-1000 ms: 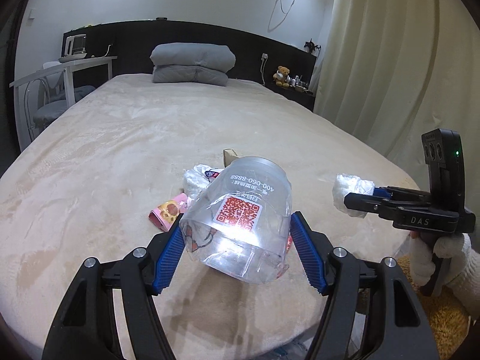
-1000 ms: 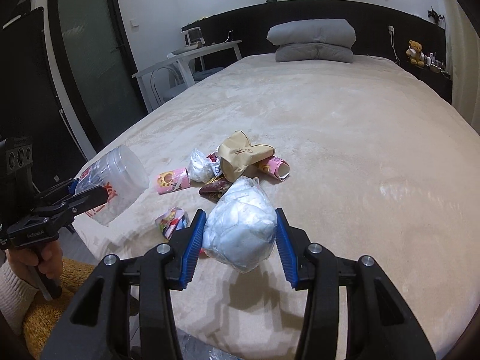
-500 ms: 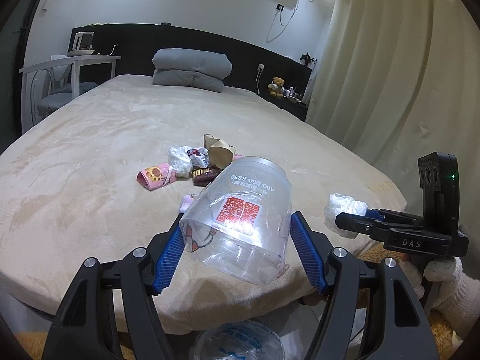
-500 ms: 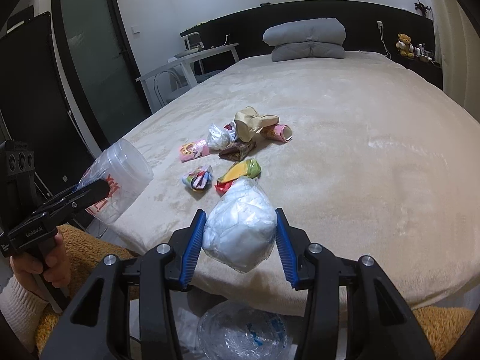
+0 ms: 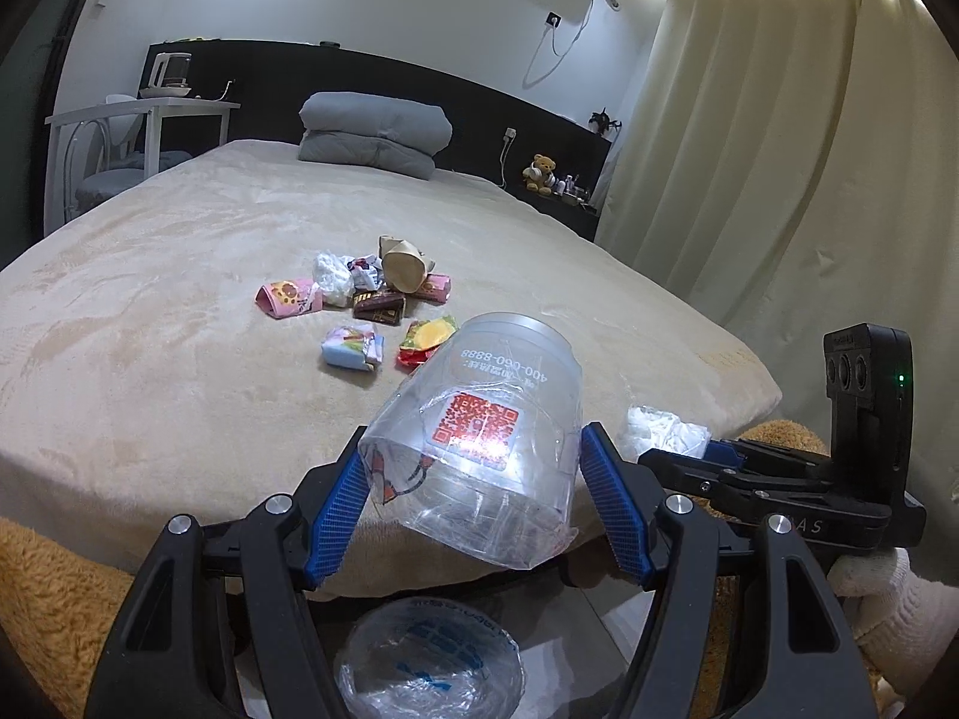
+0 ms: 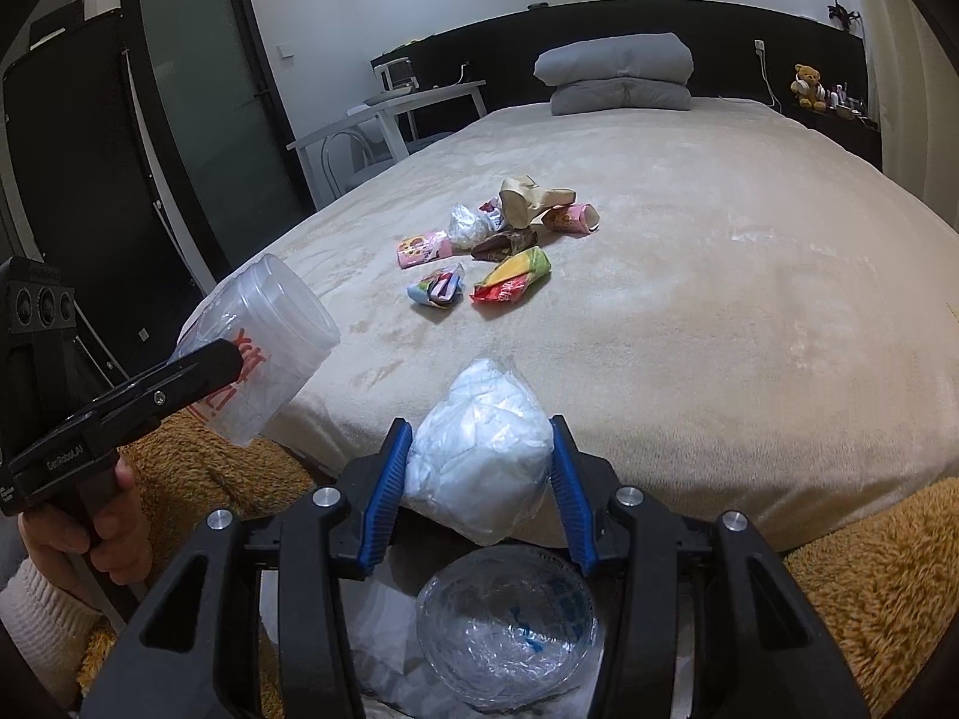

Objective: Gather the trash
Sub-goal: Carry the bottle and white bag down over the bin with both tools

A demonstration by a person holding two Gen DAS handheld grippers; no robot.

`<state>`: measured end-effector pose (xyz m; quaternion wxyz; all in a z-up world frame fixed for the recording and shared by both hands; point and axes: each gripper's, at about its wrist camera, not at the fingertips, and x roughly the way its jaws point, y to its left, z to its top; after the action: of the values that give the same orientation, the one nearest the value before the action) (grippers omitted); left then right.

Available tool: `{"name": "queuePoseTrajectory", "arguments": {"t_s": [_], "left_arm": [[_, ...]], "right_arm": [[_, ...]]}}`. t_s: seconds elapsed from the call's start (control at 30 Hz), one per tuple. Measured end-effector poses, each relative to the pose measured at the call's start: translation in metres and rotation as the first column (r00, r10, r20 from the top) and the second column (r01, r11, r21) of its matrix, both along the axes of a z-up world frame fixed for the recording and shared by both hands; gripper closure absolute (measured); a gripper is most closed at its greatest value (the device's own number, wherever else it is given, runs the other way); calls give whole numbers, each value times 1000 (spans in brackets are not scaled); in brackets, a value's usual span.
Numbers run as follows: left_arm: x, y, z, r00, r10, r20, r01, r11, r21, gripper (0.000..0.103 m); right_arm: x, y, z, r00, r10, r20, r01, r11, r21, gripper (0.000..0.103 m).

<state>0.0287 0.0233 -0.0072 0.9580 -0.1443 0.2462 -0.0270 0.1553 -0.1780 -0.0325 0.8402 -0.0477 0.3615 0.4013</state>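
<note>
My left gripper (image 5: 473,479) is shut on a clear plastic cup (image 5: 509,371) with a red QR sticker, held tilted off the foot of the bed. The cup (image 6: 270,323) also shows at the left of the right wrist view. My right gripper (image 6: 479,425) is shut on a white crumpled plastic bundle (image 6: 479,467). That bundle (image 5: 659,425) also shows at the right of the left wrist view. Below both grippers, on the floor, stands a bin with a clear liner (image 6: 509,623) (image 5: 428,659). Several wrappers and packets (image 5: 371,299) (image 6: 497,245) lie in a heap on the beige bed.
The bed's foot edge (image 6: 719,479) runs just ahead of the grippers. A fluffy brown rug (image 6: 869,569) covers the floor on both sides. Grey folded bedding (image 5: 371,132) lies at the headboard. There is a white table with a chair (image 5: 132,120) on the left and curtains (image 5: 779,150) on the right.
Both grippers have drawn back from over the bed past its foot edge, still holding the cup and the white bundle. The lined bin has come into view beneath them.
</note>
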Motion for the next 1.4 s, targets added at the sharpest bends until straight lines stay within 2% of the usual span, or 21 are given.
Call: {"name": "queuePoseTrajectory", "arguments": {"t_s": [0.2,0.47,0.73,0.9,1.13,1.4], "left_arm": [[-10,-8,-11,999,-5,-34,3,999,-43,35],[-8,-11,-36,990,12,-144,-26,995,-100,35],[14,-14,-72,951,-23,-309,-22,990,-140,35],[28,-14,-92,915,-39,-403,-27,987,-157,35],[44,-10,-124,848,-50,-528,-64,979,-196,35],[57,-8,-158,754,-71,-653,-104,969,-225,35]], "right_arm": [[-7,-5,-9,999,-7,-41,7,1000,-8,57],[-4,3,-30,994,-15,-104,7,997,-80,57],[14,9,-65,967,-45,-250,4,987,-160,57],[27,10,-88,933,-80,-352,11,981,-193,57],[42,11,-118,871,-136,-472,16,968,-249,57],[52,16,-145,806,-192,-560,14,952,-307,56]]}}
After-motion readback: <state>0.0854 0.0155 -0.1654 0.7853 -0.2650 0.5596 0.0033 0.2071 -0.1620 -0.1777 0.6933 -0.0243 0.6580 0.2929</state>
